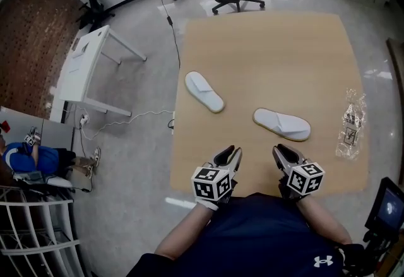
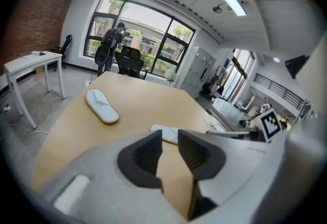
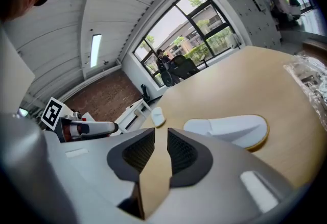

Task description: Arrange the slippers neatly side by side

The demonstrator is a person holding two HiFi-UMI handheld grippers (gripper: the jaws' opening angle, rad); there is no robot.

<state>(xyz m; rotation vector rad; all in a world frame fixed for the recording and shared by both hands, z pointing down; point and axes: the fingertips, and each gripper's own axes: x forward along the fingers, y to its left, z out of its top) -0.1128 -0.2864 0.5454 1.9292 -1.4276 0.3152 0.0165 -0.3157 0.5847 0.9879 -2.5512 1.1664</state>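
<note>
**K:** Head view first. The far slipper [image 1: 204,91] sits upper left of centre on the table [image 1: 265,48], with its long axis diagonal, upper left to lower right. The near slipper [image 1: 282,125] lies almost crosswise, right of centre.

**M:** And the tools?

**K:** The left gripper [image 1: 230,154] and right gripper [image 1: 282,154] are both at the table's near edge. The right one is just below the near slipper. The left one is well apart from the far slipper.

**M:** Left gripper view?

**K:** Its jaws are slightly spread and empty. The near slipper [image 2: 169,132] is just past the tips, the far one [image 2: 101,106] at upper left.

**M:** Right gripper view?

**K:** Same there, a narrow gap with nothing in it. The near slipper [image 3: 230,128] is right of the jaws. There's bare table between the two slippers, and a plastic bag [image 3: 309,77] by the right edge.
</note>
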